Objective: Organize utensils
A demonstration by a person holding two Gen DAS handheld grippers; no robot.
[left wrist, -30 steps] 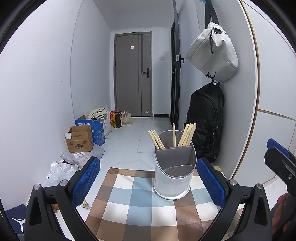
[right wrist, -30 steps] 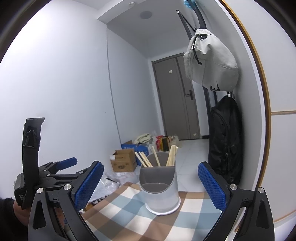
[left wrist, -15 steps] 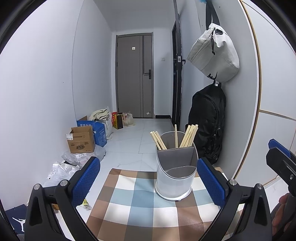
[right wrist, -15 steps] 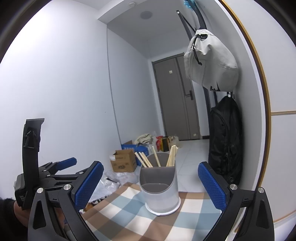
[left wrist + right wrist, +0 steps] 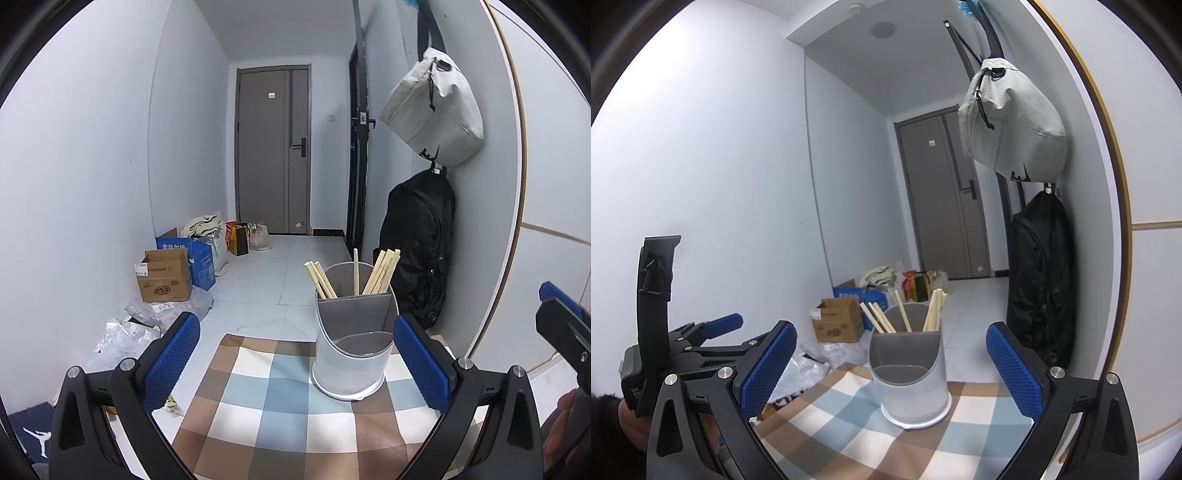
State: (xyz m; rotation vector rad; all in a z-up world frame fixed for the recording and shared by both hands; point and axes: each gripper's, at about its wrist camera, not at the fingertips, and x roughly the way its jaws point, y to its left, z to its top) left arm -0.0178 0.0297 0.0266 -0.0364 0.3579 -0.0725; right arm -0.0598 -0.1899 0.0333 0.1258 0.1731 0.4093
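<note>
Wooden chopsticks (image 5: 382,272): lower ends hidden inside holder (image 5: 352,345).

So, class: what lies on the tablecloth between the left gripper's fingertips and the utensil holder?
Nothing: in the left wrist view only bare checked tablecloth separates the open left gripper from the utensil holder.

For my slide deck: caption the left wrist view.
Open left hand-held gripper faces a grey utensil holder with chopsticks in its rear compartments, on a checked tablecloth.
</note>
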